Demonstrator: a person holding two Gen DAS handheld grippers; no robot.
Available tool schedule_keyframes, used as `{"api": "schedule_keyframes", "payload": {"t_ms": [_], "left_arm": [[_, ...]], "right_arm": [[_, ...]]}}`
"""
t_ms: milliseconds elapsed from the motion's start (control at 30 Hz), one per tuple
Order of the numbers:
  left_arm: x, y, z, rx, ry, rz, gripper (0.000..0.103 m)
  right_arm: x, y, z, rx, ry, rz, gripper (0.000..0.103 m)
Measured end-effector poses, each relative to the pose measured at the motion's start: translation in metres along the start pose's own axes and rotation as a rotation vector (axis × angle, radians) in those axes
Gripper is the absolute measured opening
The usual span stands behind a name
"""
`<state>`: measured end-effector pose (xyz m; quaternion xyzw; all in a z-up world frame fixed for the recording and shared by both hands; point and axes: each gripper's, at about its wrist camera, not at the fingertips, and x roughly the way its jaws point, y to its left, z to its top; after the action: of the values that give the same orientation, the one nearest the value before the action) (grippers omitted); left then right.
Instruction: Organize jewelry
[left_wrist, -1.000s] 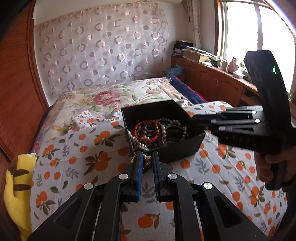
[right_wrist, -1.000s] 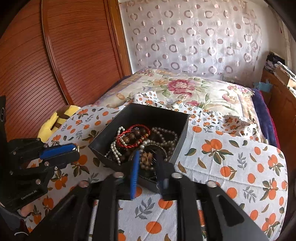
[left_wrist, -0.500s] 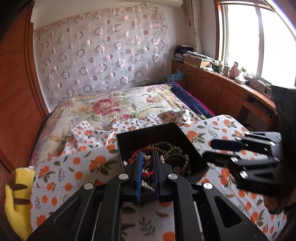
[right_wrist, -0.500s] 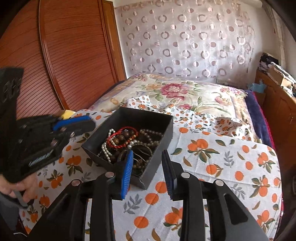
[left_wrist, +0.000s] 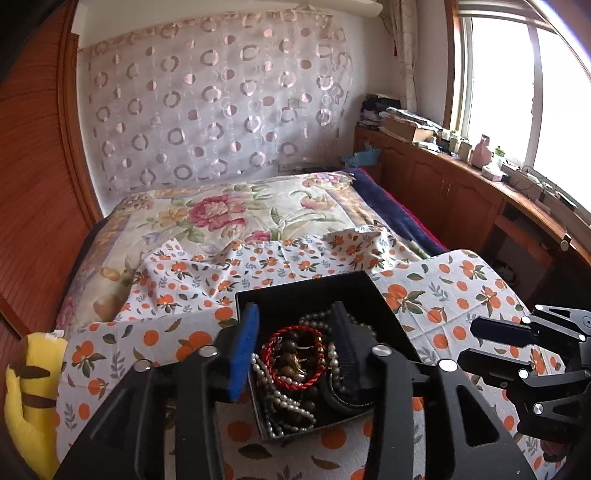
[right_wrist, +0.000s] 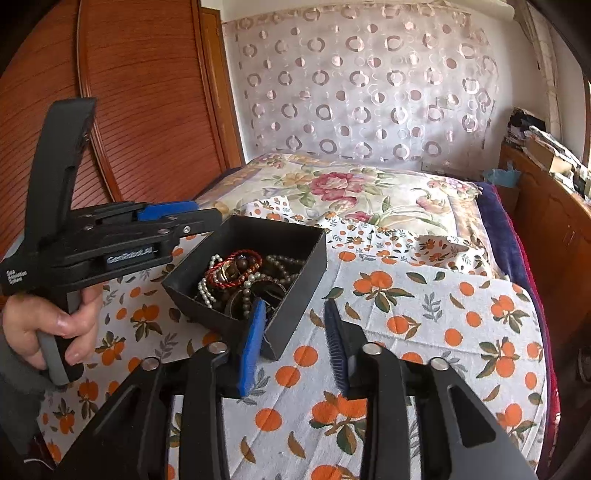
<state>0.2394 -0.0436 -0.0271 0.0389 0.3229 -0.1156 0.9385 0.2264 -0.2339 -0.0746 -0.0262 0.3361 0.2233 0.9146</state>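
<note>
A black open box sits on the orange-print cloth and holds a tangle of jewelry: a red cord bracelet, pearl strands and dark bead bracelets. A small gold piece lies inside the red bracelet. My left gripper is open and empty, hovering over the box's near side; it shows at the box's left edge in the right wrist view. My right gripper is open and empty, just in front of the box's near corner; it shows at right in the left wrist view.
The orange-print cloth covers the near end of a bed with a floral quilt. A yellow plush toy lies at the left edge. Wooden wardrobe doors stand left; a wooden sideboard runs under the window.
My left gripper carried the small gold piece over the box, then opened; the piece now lies among the bracelets. My right gripper opened wide and drew back from the box.
</note>
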Motion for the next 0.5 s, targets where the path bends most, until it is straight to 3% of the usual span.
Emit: {"api": "schedule_keyframes", "payload": {"t_ms": [133,200,267,367,500], "left_arm": [[-0.018,0.001,-0.003,0.001,-0.023,0.0,0.065],[-0.031,0.002,-0.006,-0.005,-0.045,0.005,0.072],[-0.046,0.004,-0.008,-0.019,-0.071,0.011,0.085],[-0.071,0.003,-0.012,-0.02,-0.119,0.019,0.095],[-0.1,0.0,-0.018,-0.002,-0.165,0.072,0.095]], "right_arm": [[-0.007,0.004,-0.003,0.002,-0.022,-0.012,0.05],[-0.011,0.005,-0.004,0.012,-0.035,-0.028,0.061],[-0.017,0.008,-0.005,0.015,-0.062,-0.046,0.075],[-0.025,0.01,-0.007,0.026,-0.094,-0.074,0.092],[-0.038,0.015,-0.009,0.038,-0.137,-0.111,0.1]]}}
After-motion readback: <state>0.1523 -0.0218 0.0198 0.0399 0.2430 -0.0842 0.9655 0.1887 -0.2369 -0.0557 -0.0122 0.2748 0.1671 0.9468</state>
